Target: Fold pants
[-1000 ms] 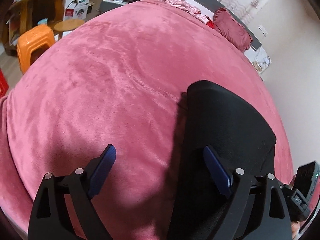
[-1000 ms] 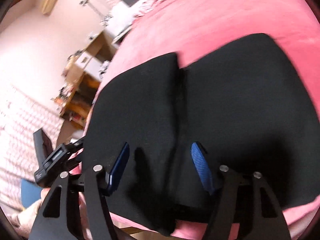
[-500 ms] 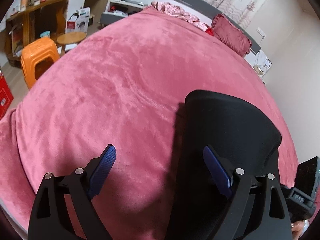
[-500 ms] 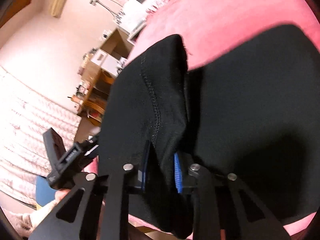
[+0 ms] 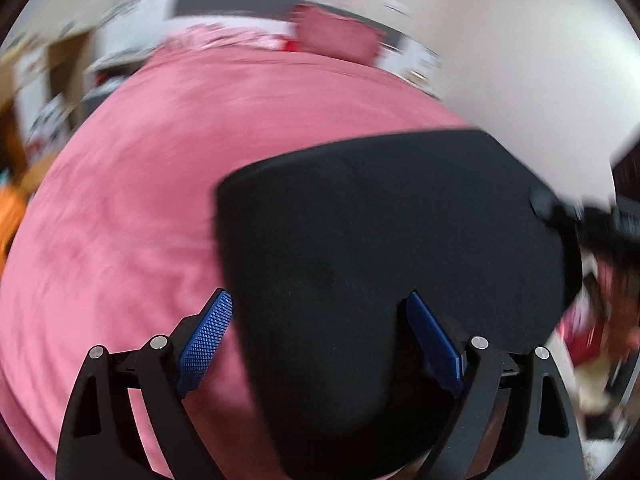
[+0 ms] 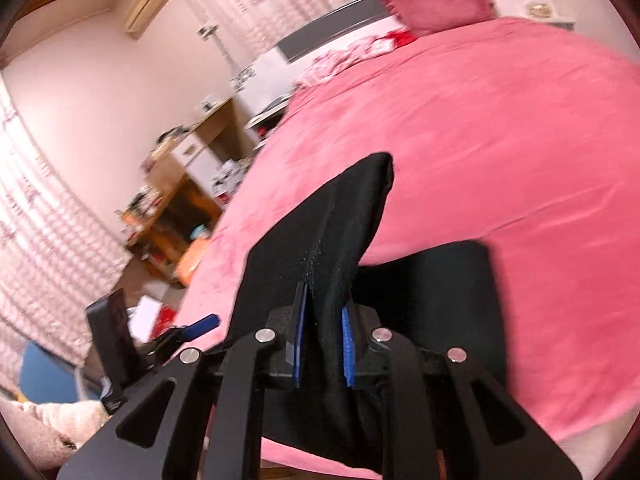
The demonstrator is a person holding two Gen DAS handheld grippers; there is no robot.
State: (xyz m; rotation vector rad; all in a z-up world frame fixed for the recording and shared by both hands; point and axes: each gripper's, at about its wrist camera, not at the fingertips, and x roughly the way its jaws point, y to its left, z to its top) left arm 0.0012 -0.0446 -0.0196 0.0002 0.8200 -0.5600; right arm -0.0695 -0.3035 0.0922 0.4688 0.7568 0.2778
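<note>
On pink bed (image 6: 520, 140) | black pants (image 6: 352, 216) bunched, raised | right gripper (image 6: 322, 350) closing on fabric | left gripper (image 5: 320, 340) wide, empty

Left wrist view motion-blurred throughout: furniture at 9 o'clock unreadable, clutter at 4 o'clock indistinct. Pants (image 5: 384, 248) cut off at 6 o'clock by frame edge. Right wrist view: pants' (image 6: 352, 216) lower part hidden behind right tool (image 6: 322, 342); desk items at 9 o'clock too small.

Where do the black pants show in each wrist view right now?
Left wrist: black pants fill the centre and lower right, on the pink blanket.
Right wrist: a pinched fold of them rises from the right gripper, bottom centre.
Shared landmark: the dark red pillow at the headboard.
</note>
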